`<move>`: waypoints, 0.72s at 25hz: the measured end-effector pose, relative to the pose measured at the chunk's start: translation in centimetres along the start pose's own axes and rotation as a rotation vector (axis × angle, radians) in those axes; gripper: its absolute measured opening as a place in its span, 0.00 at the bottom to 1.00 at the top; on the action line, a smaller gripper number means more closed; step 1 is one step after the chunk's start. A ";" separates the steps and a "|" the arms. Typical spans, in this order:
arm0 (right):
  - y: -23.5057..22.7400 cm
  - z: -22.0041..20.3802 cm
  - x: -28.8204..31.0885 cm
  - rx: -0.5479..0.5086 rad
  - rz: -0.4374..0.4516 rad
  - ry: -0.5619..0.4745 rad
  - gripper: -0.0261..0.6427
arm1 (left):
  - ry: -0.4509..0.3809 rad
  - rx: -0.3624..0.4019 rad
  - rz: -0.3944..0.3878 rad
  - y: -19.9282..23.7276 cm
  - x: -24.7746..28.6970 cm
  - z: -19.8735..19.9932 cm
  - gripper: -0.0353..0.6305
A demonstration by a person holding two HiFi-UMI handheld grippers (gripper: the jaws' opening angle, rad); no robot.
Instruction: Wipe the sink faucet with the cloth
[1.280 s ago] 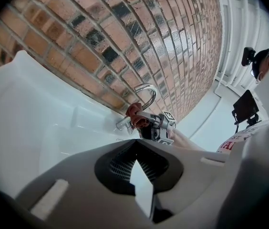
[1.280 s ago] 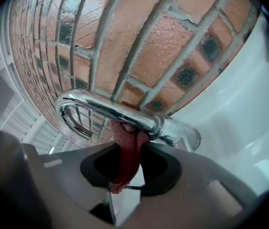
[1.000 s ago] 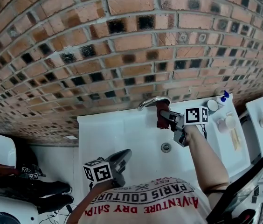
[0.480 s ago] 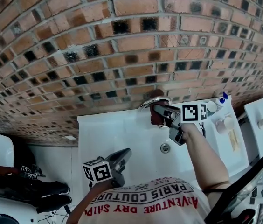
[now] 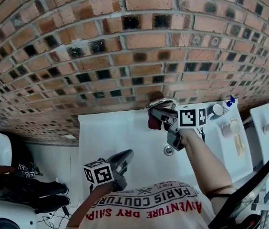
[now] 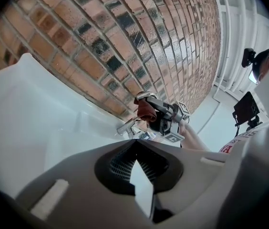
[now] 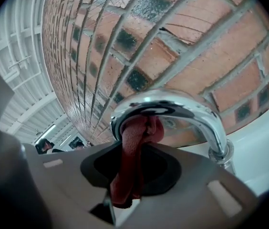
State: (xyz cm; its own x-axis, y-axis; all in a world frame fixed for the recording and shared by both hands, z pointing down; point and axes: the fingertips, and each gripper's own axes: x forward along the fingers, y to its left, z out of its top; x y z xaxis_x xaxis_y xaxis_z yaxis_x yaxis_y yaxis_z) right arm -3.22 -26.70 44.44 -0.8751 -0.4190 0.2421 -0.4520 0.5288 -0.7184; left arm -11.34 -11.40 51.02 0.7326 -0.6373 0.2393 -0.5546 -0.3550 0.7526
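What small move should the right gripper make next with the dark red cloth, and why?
Probably slide the right gripper along the curved chrome faucet spout toward its base: the dark red cloth clamped in its jaws touches only the underside near the tip, leaving the rest of the arc uncovered.

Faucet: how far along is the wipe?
Done: cloth is clamped in the right gripper. In hand: cloth pressed under the arch of the faucet. To do: likely the spout top and base; wiped parts can't be told. Left gripper is shut, empty, over the sink.
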 end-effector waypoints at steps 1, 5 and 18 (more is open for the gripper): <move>-0.1 -0.2 0.2 0.003 0.000 0.004 0.17 | 0.002 -0.005 -0.004 0.0 0.0 -0.1 0.05; -0.6 -0.9 0.8 0.015 -0.004 0.019 0.17 | -0.004 -0.006 0.000 0.3 0.1 0.1 0.05; 0.2 -3.9 -1.0 0.023 0.036 0.011 0.17 | -0.037 0.013 -0.004 -0.2 -0.2 1.5 0.05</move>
State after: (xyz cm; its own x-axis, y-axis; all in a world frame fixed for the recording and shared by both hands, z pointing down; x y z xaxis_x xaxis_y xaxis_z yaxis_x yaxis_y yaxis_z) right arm -3.11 -23.25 46.60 -0.8927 -0.3916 0.2230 -0.4161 0.5261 -0.7417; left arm -11.96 -12.28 49.93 0.7197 -0.6606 0.2136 -0.5570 -0.3658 0.7456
